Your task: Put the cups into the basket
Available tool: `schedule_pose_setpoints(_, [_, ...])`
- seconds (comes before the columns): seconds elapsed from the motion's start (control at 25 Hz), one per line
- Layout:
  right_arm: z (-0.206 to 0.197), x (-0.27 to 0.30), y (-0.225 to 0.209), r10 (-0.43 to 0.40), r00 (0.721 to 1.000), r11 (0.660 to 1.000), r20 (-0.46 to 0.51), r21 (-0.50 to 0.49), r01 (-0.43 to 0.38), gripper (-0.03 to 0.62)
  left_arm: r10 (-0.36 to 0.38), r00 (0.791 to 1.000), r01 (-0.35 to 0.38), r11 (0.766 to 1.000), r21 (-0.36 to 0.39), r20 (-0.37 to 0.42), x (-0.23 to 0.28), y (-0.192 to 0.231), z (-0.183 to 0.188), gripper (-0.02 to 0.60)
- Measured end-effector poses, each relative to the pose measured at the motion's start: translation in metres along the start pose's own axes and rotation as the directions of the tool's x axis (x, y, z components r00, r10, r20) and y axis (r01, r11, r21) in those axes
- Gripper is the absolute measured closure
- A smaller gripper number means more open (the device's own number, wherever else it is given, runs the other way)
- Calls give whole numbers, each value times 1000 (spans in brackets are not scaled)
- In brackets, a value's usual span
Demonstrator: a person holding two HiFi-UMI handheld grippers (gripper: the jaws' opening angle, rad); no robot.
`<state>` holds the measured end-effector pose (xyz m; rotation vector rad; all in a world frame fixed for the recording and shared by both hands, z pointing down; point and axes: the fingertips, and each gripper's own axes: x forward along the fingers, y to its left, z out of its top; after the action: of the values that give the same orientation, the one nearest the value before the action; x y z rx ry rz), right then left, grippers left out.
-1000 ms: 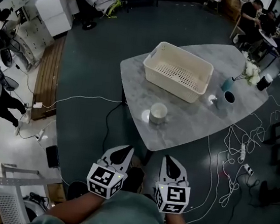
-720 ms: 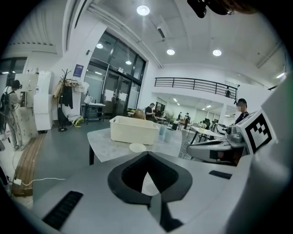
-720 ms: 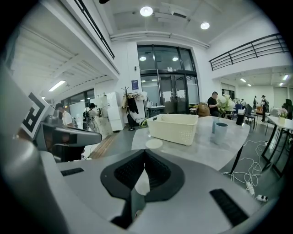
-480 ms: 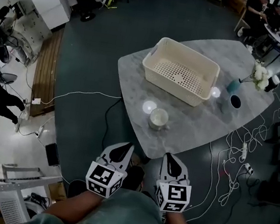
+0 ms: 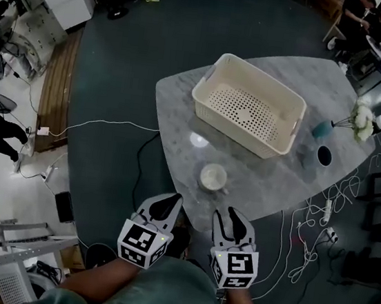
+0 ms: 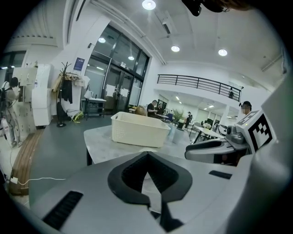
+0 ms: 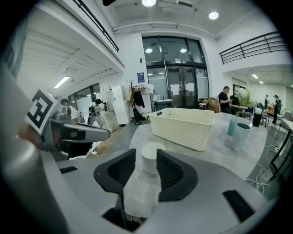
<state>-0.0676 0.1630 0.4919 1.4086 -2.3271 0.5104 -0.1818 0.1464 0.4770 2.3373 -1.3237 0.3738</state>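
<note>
head view, right hand-held gripper (image 5: 229, 215) low, jaws opening empty, toward cup (image 5: 213, 177)

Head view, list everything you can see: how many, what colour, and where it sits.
table: one, grey marble, on the dark floor
basket: one, cream, empty, middle of the table
white cup: one, white, near table edge, apart from the basket
dark cup: one, grey-blue, right of the basket
vase: one, teal, beside the dark cup, holding white flowers
cables: several, white, floor right of the table
left gripper: one, grey, bottom of view, jaws together, empty
right gripper: one, grey, beside it, jaws opening, holding nothing
</note>
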Motion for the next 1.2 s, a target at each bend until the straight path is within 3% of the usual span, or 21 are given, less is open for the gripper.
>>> schedule_pose_setpoints(0.16, [4,24,-2,45,998,998,-37,-51,-47,362,15,1000,-15,1000,-22,1,18,17,6,574])
schedule_pose_setpoints(0.44, [-4,61,-5,88,985,986,-148,-129,-107,241,48,999,-49,995,-86,-15,39,48,5,574])
schedule_pose_setpoints(0.8, [-17,97,-9,161,964,959,-214,-196,-203,207,104,993,-106,993,-51,-49,57,69,12,574])
schedule_pose_setpoints(1.2, [-43,129,-16,298,911,895,-286,-248,-371,197,250,965,-255,965,-62,-73,75,68,-7,574])
